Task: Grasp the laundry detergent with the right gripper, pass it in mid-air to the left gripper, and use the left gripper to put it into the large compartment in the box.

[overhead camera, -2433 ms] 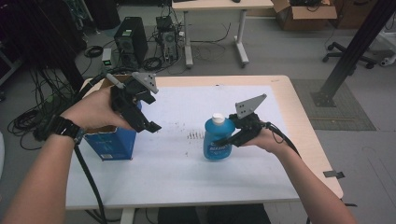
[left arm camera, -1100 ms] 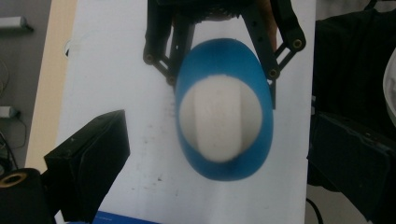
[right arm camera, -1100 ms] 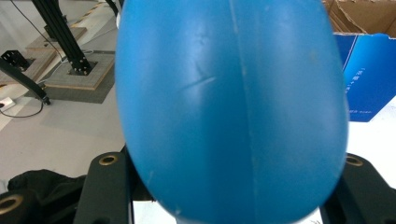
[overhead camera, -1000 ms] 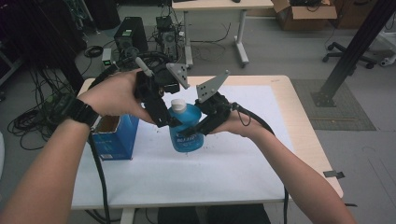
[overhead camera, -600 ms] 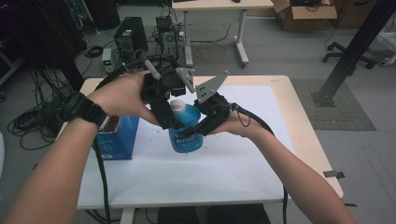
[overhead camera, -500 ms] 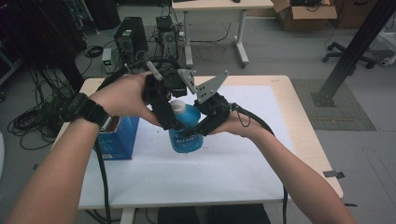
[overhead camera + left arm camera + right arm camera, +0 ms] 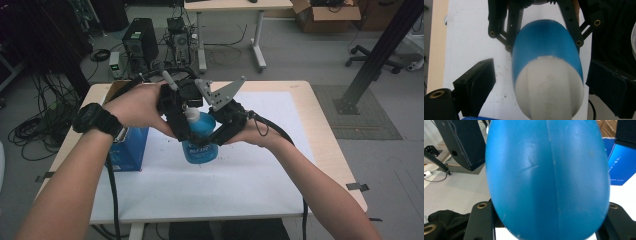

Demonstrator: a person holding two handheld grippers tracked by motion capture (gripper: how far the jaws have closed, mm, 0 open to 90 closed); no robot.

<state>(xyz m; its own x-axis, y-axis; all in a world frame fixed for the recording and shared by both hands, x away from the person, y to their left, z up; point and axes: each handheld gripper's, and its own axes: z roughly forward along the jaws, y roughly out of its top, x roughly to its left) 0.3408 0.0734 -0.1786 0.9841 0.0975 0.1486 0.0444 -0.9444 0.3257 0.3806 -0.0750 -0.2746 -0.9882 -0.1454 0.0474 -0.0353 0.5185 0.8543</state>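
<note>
Right tongs (image 7: 220, 131) clamp bottle (image 7: 200, 142) above white table (image 7: 240, 185)

No wording is coming through clearly enough to read in any of the views. In the high view, the blue bottle (image 7: 200, 142) near the middle of the table is showing a label with pale lettering across its front, but the letters are blurring together and cannot be made out. In the right gripper view, a blue box (image 7: 621, 165) at the far right is carrying a short line of small white print along its side, too tiny and soft to read. In the high view that box (image 7: 127, 147) is sitting at the left of the table, with no legible marking facing the camera.
</note>
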